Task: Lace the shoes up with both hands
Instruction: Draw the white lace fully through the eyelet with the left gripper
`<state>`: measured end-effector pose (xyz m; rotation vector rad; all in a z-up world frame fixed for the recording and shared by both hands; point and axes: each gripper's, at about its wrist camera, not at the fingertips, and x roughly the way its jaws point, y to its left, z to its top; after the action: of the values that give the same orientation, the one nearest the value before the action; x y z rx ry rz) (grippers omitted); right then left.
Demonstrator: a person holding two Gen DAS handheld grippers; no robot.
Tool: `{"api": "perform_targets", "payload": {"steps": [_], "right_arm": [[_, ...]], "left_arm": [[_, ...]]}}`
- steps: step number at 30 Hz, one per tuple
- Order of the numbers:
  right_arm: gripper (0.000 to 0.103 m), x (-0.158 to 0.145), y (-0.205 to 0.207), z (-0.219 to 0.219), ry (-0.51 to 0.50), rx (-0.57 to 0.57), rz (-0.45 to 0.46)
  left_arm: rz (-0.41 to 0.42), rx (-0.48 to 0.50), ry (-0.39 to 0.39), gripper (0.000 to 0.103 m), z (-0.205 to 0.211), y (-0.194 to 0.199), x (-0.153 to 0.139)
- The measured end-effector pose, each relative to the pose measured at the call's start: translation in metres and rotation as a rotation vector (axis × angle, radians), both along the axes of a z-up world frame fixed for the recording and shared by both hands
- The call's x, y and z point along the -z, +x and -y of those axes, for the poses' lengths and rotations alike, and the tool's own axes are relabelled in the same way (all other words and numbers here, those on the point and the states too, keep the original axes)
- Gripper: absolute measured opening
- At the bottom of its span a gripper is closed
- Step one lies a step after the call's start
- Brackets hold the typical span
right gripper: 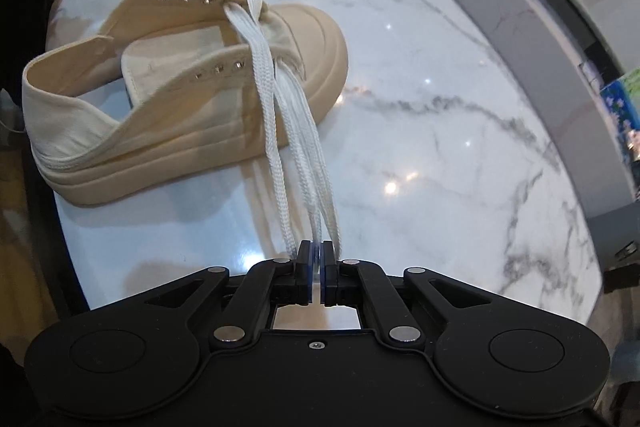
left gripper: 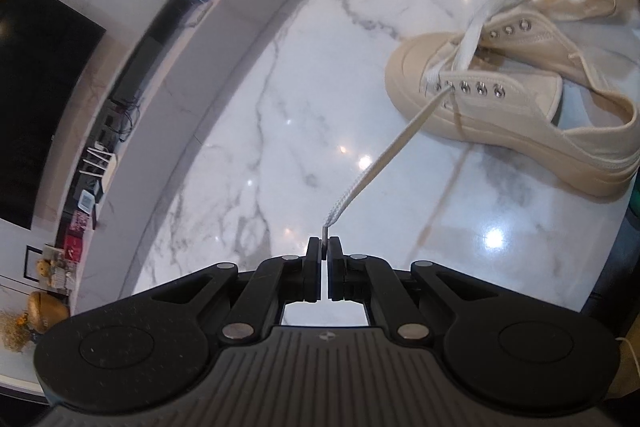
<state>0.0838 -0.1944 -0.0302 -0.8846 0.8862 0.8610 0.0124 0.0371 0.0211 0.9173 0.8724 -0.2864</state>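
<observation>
The cream shoe (left gripper: 516, 99) is parked on the marble worktop (left gripper: 280, 107), right of frame. Each lace (left gripper: 384, 163) end is clenched in left tongs (left gripper: 325, 247) and right tongs (right gripper: 317, 251) (pulled taut, probably so the first eyelets get evened out).

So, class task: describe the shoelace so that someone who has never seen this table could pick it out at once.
Start from the white marble table and find the cream canvas shoe on it. The shoelace is the flat white woven band threaded through the eyelets nearest the toe. Unlike anything else there, it stretches off the shoe, each end pinched in a black gripper.
</observation>
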Motion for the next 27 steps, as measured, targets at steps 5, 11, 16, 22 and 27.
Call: {"api": "perform_targets", "payload": {"steps": [5, 11, 16, 22, 27], "right_arm": [[0.007, -0.018, -0.005, 0.016, 0.090, 0.065, 0.000], [0.035, -0.029, -0.014, 0.040, 0.113, 0.137, 0.000], [0.035, -0.016, -0.022, 0.045, 0.068, 0.156, -0.056], [0.036, 0.016, -0.020, 0.034, 0.001, 0.218, -0.167], [0.036, 0.030, -0.013, 0.023, -0.022, 0.232, -0.202]], "left_arm": [[0.017, 0.003, 0.021, 0.002, 0.001, -0.003, -0.004], [0.042, 0.001, 0.034, 0.002, 0.002, -0.006, -0.011], [0.089, -0.002, 0.076, 0.002, 0.004, -0.011, -0.027], [0.152, 0.001, 0.133, 0.002, 0.005, -0.018, -0.052], [0.193, 0.004, 0.185, 0.002, 0.006, -0.026, -0.069]]}}
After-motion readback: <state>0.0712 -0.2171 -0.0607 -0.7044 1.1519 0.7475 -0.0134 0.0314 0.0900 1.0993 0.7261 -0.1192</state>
